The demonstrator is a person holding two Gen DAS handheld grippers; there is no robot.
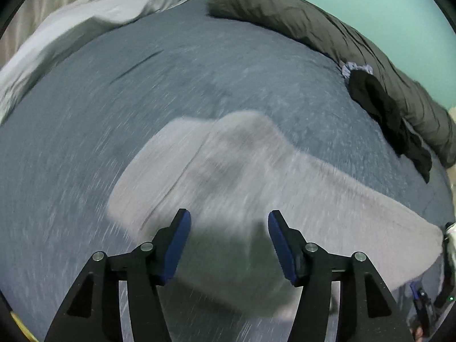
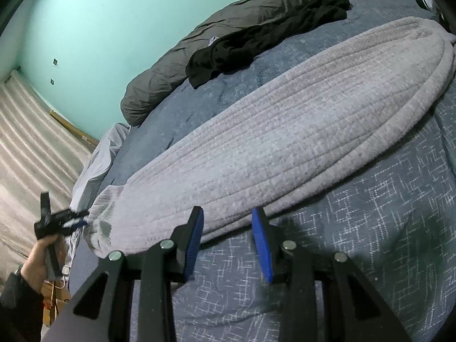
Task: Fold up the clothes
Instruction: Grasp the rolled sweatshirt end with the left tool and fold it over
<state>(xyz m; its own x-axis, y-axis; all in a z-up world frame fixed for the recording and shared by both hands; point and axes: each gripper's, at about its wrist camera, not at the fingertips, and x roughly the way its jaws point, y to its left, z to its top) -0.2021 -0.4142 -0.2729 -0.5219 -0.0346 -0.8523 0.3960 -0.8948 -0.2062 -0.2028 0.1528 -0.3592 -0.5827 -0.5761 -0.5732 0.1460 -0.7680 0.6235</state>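
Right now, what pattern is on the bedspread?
Blue bedspread with white crosshatch lines, clearest in the right wrist view.

Grey ribbed garment (image 2: 285, 148), w/ stitched lines running lengthwise, centre of right wrist view. Blue bedspread (image 2: 356, 242) under it, w/ white crosshatch dashes, lower right. Black clothes (image 2: 256, 45) upper centre; dark grey-olive duvet (image 2: 228, 22) behind, along a mint-green wall (image 2: 114, 28), upper left. Pale grey sheet (image 1: 85, 25) upper left of left wrist view. Gripper pads (image 2: 195, 245) bright blue on black arms.
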